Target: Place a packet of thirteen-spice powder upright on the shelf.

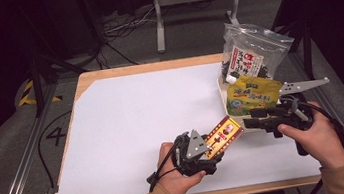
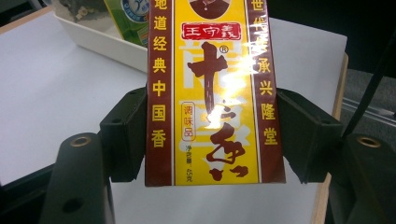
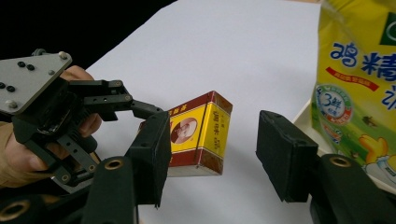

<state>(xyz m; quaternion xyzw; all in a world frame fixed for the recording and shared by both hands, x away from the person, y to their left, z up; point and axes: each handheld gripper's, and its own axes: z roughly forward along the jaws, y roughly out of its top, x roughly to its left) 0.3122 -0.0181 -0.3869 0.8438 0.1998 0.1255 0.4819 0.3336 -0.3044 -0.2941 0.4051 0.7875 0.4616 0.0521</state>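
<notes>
- The left gripper (image 1: 216,152) clamps a red-and-yellow seasoning box (image 1: 222,136) by its two long sides; in the left gripper view the pads press on both edges of the box (image 2: 215,93), which is held just above the white table top (image 1: 138,126).
- The right gripper (image 1: 250,123) has its jaws spread with nothing between them; in the right gripper view the box's free end (image 3: 198,135) lies ahead of the gap, not yet inside it.
- This looks like a hand-over of the box, or a two-gripper hold.
- Next, I judge, the right gripper must slide its jaws over the free end and close before the left lets go.
- Count: one seasoning box, one white tray (image 1: 223,101), one yellow stock-powder pouch (image 1: 253,95) and one clear zip bag (image 1: 251,52) in the tray, two grippers.
</notes>
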